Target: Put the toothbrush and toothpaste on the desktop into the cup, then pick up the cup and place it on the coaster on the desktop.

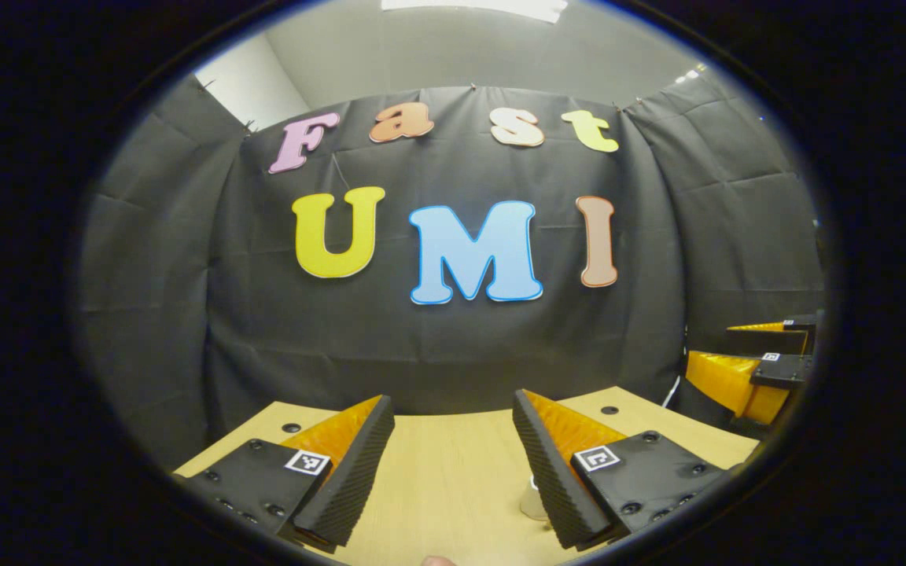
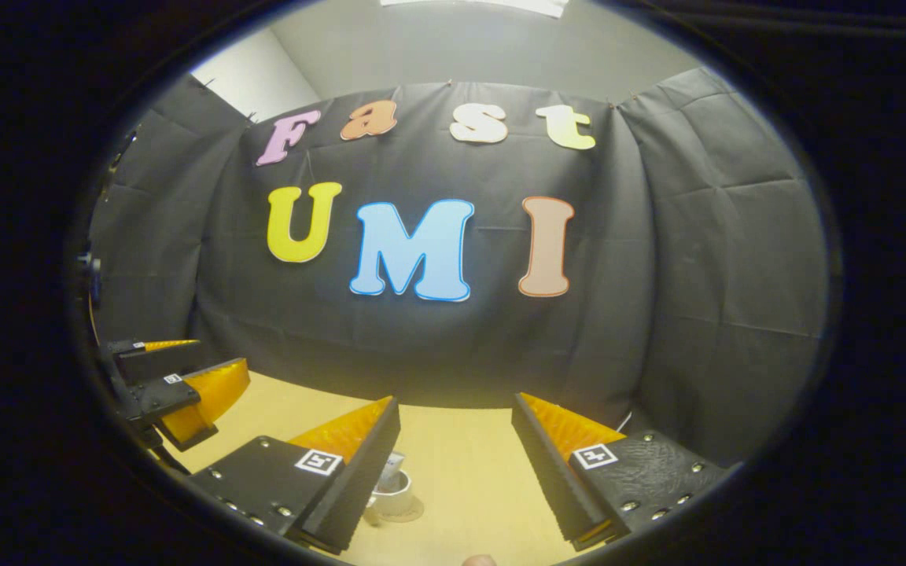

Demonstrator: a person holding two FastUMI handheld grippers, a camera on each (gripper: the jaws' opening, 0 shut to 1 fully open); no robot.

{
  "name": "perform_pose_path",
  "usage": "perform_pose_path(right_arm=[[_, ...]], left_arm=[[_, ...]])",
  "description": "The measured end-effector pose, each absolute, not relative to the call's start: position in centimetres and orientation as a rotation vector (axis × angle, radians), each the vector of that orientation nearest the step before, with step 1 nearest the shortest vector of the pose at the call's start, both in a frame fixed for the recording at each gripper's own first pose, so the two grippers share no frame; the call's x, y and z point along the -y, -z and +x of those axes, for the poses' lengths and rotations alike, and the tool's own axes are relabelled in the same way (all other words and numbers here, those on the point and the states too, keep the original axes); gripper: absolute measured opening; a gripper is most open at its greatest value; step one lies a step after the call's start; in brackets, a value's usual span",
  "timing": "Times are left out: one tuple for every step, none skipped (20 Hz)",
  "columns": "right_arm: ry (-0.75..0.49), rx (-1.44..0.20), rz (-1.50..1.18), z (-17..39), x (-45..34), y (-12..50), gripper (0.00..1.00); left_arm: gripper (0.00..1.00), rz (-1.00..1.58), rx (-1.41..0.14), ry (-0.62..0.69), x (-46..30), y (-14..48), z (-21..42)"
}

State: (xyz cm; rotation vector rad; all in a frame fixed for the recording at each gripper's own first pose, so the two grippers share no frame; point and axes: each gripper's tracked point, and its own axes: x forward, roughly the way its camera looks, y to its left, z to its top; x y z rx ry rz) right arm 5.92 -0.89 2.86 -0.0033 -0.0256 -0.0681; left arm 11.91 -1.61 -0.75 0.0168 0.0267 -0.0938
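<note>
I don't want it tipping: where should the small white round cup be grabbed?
Probably its side wall below the rim, the open right gripper coming level from the near side: the small white round cup stands upright and something pokes out of its mouth.

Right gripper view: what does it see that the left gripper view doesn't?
Right gripper view: a cup on a coaster, and the left gripper at its left edge. Left gripper view: the right gripper at its right edge. Both: open fingers in front, the table and the black wall.

Recording booth: black cloth wall [image 1: 453,338], wooden desktop [image 1: 453,472].
</note>
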Motion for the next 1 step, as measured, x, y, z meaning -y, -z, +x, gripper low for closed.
perform_pose_path(right_arm=[[0.074,0.027,0.003,6.0,1.02,-2.94,0.91]], left_arm=[[0.96,0.01,-0.025,0.097,1.39,0.8,11.97]])
